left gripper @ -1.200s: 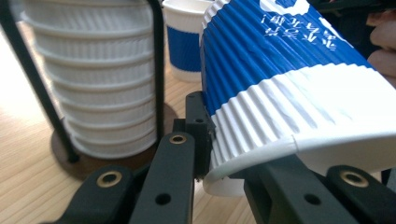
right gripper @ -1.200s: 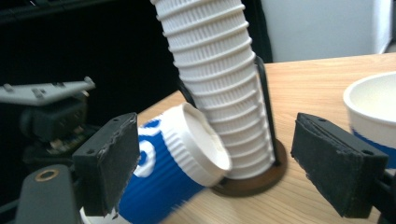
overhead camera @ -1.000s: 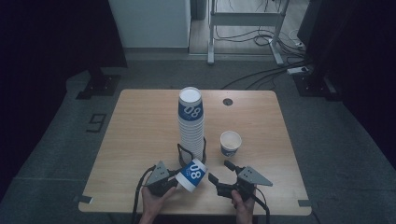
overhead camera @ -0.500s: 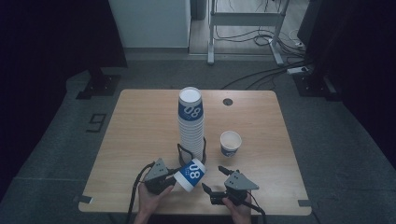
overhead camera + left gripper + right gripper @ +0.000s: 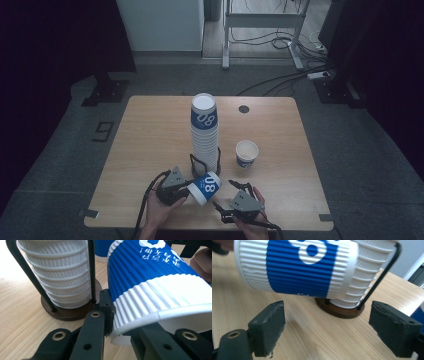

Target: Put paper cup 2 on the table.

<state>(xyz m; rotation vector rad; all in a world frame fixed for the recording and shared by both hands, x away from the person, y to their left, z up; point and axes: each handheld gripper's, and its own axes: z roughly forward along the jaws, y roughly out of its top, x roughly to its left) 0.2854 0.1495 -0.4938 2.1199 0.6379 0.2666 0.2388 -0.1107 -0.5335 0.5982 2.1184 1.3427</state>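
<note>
A blue-and-white ribbed paper cup (image 5: 204,187) lies on its side in the air near the table's front edge. My left gripper (image 5: 184,189) is shut on its rim. In the left gripper view one jaw presses the outside of the cup (image 5: 155,285) and the other sits inside the rim. My right gripper (image 5: 227,195) is open just right of the cup's base. In the right gripper view the cup (image 5: 297,267) hangs above and ahead of the spread pads (image 5: 268,325), untouched. A tall stack of cups (image 5: 204,135) stands in a wire holder behind.
A single upright cup (image 5: 247,153) stands right of the stack. The holder's round brown base (image 5: 339,308) and black wire uprights lie close behind the held cup. The wooden table (image 5: 150,140) has a small round hole (image 5: 243,108) near its far edge.
My right gripper has moved left and toward the near edge, closing in on the held cup's base, jaws still apart. The left gripper and cup have barely shifted.
</note>
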